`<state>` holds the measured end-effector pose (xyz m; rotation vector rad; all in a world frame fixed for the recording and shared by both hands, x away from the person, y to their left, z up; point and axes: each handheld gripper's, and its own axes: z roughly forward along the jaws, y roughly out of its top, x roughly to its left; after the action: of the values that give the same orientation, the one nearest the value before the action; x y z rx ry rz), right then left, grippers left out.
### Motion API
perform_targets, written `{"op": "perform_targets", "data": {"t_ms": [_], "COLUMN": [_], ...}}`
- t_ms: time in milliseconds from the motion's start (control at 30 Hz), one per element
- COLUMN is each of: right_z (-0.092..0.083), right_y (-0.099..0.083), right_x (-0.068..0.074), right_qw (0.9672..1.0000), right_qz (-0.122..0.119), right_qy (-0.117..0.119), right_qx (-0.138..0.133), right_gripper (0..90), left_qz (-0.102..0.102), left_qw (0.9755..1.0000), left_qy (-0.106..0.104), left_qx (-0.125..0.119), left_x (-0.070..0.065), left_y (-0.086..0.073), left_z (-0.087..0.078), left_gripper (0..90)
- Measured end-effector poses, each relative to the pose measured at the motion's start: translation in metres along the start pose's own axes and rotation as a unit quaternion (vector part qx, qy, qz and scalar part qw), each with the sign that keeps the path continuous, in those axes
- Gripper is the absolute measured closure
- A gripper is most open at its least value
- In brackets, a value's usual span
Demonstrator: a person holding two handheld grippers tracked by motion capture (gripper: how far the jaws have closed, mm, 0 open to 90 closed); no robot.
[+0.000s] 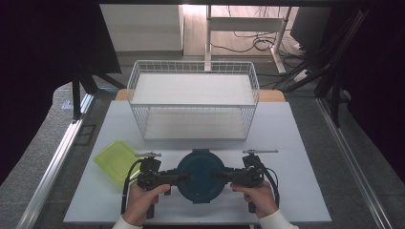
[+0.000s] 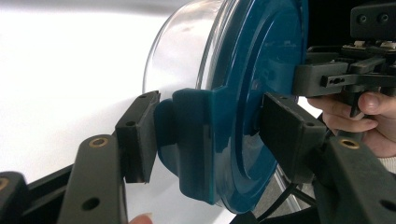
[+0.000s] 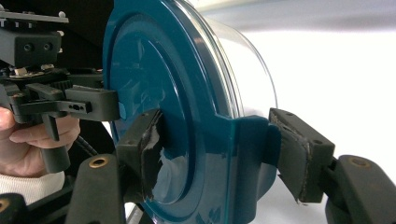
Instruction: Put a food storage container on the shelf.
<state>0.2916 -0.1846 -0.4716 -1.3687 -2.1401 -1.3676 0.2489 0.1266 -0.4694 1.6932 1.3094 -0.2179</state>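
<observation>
A round clear container with a dark teal lid stands near the table's front edge, between both grippers. My left gripper comes in from the left, shut on the lid's side latch. One pad presses the latch tab and the other rests on the lid's top. My right gripper grips the opposite latch the same way. In the left gripper view the clear bowl wall shows beyond the lid, with the right gripper across it. The left gripper appears in the right gripper view.
A white wire basket stands on the table's far half, just behind the container. A yellow-green plastic tray lies at the left beside my left gripper. The white table ends just behind the hands.
</observation>
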Motion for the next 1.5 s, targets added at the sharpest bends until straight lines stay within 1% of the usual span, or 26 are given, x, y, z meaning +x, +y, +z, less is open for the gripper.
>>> {"op": "perform_targets", "data": {"t_ms": [233, 533, 700, 800, 900, 1133, 1400, 1500], "right_z": [-0.008, -0.019, -0.025, -0.028, -0.031, -0.036, -0.043, -0.045], "right_y": [0.014, 0.039, 0.05, 0.055, 0.06, 0.073, 0.094, 0.101], "right_x": [0.006, 0.022, 0.03, 0.034, 0.039, 0.049, 0.06, 0.064], "right_qw": [0.9999, 0.9994, 0.9988, 0.9985, 0.9981, 0.9976, 0.9964, 0.9959], "right_qz": [-0.005, -0.027, -0.038, -0.043, -0.05, -0.057, -0.073, -0.078], "right_qy": [-0.001, -0.007, -0.009, -0.007, -0.009, -0.014, -0.012, -0.014], "right_qx": [-0.011, -0.022, -0.028, -0.032, -0.035, -0.037, -0.042, -0.043], "right_gripper": [37.0, 37.0, 37.0, 37.0, 37.0, 37.0, 37.1, 37.1], "left_qz": [0.014, 0.029, 0.034, 0.04, 0.043, 0.049, 0.06, 0.058], "left_qw": [0.9999, 0.9994, 0.9991, 0.9987, 0.9985, 0.9979, 0.9967, 0.9968], "left_qy": [0.001, -0.003, -0.003, -0.001, -0.003, -0.006, -0.003, -0.006], "left_qx": [-0.003, -0.016, -0.024, -0.032, -0.035, -0.042, -0.053, -0.054], "left_x": [-0.008, -0.019, -0.025, -0.03, -0.033, -0.037, -0.045, -0.046], "left_y": [0.018, 0.041, 0.049, 0.053, 0.058, 0.071, 0.088, 0.093], "left_z": [-0.006, -0.018, -0.024, -0.029, -0.032, -0.04, -0.051, -0.053], "left_gripper": [39.2, 39.3, 39.3, 39.4, 39.4, 39.4, 39.4, 39.4]}}
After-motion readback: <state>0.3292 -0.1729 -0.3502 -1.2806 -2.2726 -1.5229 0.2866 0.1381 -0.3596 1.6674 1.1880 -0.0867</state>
